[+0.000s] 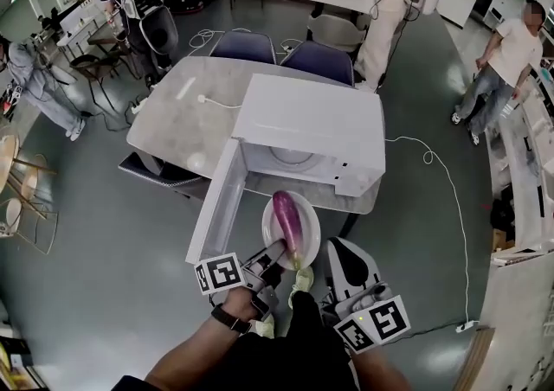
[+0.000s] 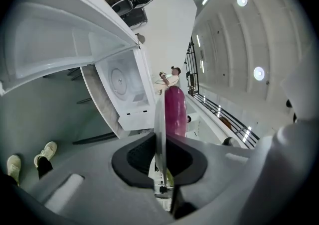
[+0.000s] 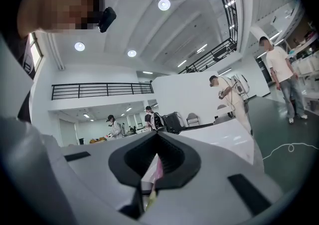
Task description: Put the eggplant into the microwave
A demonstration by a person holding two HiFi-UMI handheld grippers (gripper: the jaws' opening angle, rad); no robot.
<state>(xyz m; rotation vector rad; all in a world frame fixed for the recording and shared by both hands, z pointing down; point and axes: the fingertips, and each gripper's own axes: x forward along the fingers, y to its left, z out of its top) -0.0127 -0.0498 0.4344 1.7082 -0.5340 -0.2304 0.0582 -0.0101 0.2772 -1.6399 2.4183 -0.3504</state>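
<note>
A purple eggplant (image 1: 288, 221) lies on a white plate (image 1: 270, 229) held in the air just in front of the white microwave (image 1: 312, 125). The microwave's door (image 1: 216, 203) hangs open to the left. My left gripper (image 1: 273, 253) is shut on the plate's near rim. In the left gripper view the plate (image 2: 160, 119) stands edge-on between the pads (image 2: 139, 157), with the eggplant (image 2: 175, 109) beside it and the microwave cavity (image 2: 122, 79) ahead. My right gripper (image 1: 327, 251) sits at the plate's right rim. A white and pink sliver shows between its closed jaws (image 3: 152, 169).
The microwave stands on a grey table (image 1: 173, 121) with a white cable (image 1: 216, 104) on it. Two dark chairs (image 1: 245, 45) stand behind the table. Another white cable (image 1: 433, 160) runs over the floor at right. Several people stand around the room.
</note>
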